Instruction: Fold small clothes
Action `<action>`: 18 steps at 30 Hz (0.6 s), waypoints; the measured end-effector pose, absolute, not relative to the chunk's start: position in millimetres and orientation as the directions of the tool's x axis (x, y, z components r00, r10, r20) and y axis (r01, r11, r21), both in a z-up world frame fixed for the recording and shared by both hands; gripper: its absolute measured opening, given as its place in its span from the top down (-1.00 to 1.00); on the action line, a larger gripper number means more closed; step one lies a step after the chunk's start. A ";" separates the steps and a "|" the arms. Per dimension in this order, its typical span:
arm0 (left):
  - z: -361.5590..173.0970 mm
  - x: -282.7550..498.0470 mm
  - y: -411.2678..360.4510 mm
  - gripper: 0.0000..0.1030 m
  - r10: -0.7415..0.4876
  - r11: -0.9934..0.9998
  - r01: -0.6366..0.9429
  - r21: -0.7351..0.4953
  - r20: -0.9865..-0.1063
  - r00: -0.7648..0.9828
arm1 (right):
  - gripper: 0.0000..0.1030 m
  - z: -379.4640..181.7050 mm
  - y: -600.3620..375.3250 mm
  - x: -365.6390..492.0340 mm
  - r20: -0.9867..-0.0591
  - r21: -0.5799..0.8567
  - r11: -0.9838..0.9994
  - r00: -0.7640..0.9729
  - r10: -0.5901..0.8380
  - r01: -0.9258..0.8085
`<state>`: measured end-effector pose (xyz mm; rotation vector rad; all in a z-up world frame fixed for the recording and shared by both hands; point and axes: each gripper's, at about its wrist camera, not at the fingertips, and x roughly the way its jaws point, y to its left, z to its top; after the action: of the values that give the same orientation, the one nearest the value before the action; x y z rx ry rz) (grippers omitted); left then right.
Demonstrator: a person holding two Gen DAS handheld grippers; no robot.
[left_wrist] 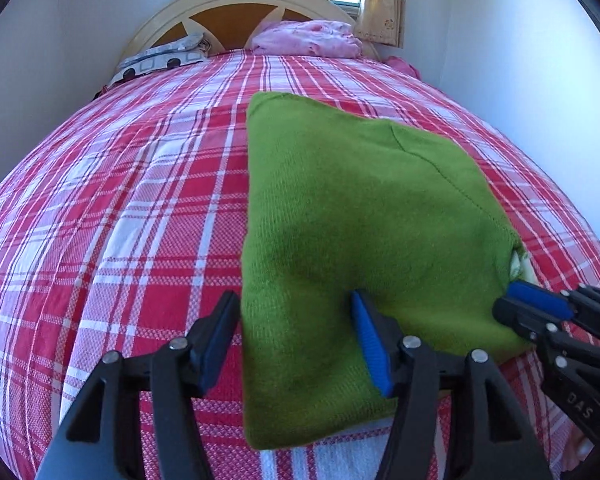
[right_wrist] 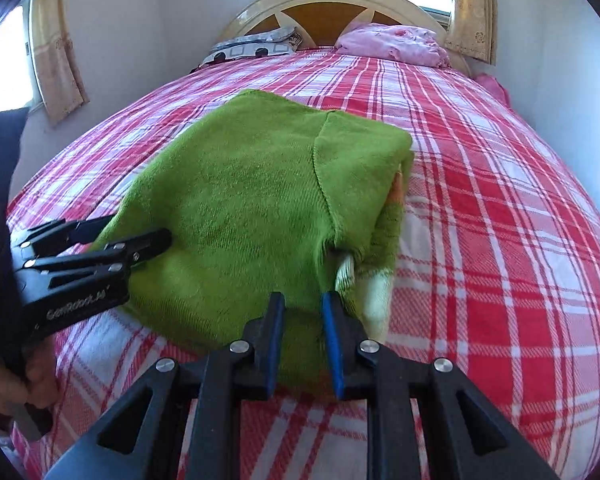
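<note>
Left wrist view: our left gripper (left_wrist: 296, 340) is spread wide, straddling the near left corner of the green knit garment (left_wrist: 352, 216); one pad sits on the cloth, the other is off its edge over the plaid bedspread (left_wrist: 112, 200). Nothing pinched. Right wrist view: our right gripper (right_wrist: 302, 340) is narrow, jaws close on the near hem by the white inner layer (right_wrist: 374, 296); whether cloth is actually clamped we cannot tell. Garment lies mid-bed, already partly folded. We'd judge: get both grips on all layers at matched corners, lift level, then carry toward the far edge. Headboard (right_wrist: 332, 4) and pink pillow (right_wrist: 396, 44) are well clear.
</note>
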<state>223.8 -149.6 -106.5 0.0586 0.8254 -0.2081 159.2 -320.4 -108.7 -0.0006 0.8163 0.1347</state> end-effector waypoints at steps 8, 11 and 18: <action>-103.5 224.3 -138.8 -0.40 -0.191 0.977 0.197 -0.078 -0.732 0.654 | 0.62 -77.6 -324.8 136.0 -0.704 0.068 0.996 0.704 0.094 -0.066; -92.0 226.5 -135.6 -0.39 -0.191 0.976 0.207 -0.069 -0.727 0.660 | 0.62 -58.7 -327.5 140.1 -0.658 0.052 0.998 0.751 0.062 -0.038; -64.9 278.9 -127.1 -0.39 -0.138 0.990 0.125 -0.070 -0.701 0.700 | 0.62 -48.5 -336.9 217.5 -0.633 0.018 1.000 0.774 -0.002 0.017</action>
<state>278.9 -127.1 -64.9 -0.0172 0.7817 -0.1468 217.5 -336.9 -48.5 0.0233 0.6853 -0.0102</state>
